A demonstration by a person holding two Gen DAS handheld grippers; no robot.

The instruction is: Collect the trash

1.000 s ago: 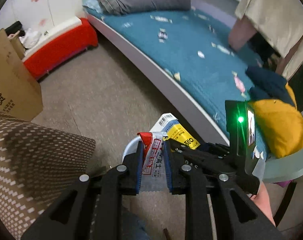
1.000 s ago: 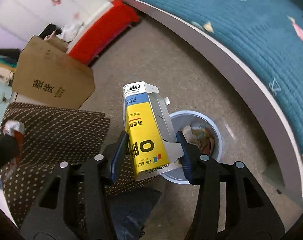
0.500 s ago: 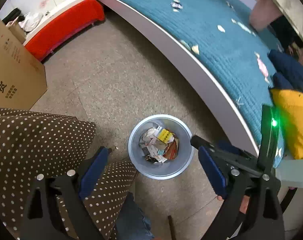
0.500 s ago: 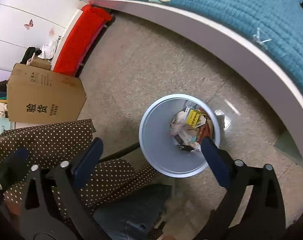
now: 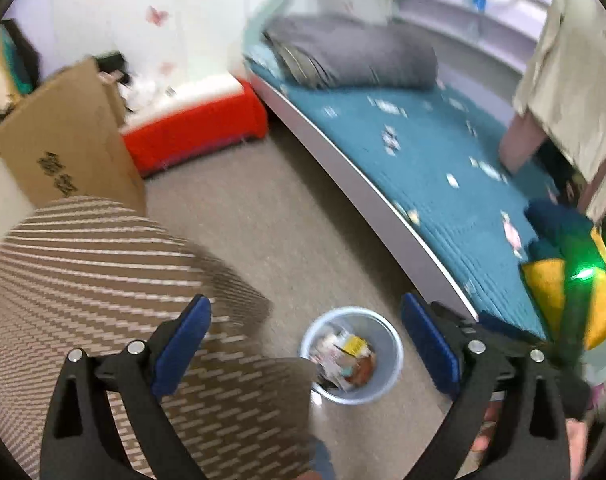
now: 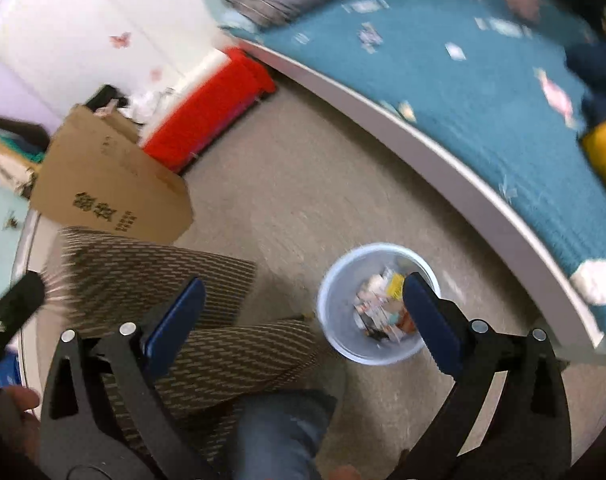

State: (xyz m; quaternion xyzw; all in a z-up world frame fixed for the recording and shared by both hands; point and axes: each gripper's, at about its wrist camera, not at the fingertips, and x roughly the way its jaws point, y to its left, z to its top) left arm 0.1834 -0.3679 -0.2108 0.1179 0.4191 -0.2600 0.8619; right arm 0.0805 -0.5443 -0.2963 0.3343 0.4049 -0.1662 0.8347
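Observation:
A pale blue round trash bin stands on the floor by the bed and holds wrappers and the yellow carton. It also shows in the right wrist view with the carton inside. My left gripper is open and empty, high above the bin. My right gripper is open and empty, also above the bin, its right finger crossing the bin's rim. Both views are blurred by motion.
A bed with a teal cover and white curved edge runs along the right. A cardboard box and a red low bench stand at the back left. My dotted brown skirt and knee fill the lower left.
A second ago each gripper held trash, a red-white wrapper left and a yellow carton right. Both opened and dropped it into the bin. Both grippers have since risen and tilted up.

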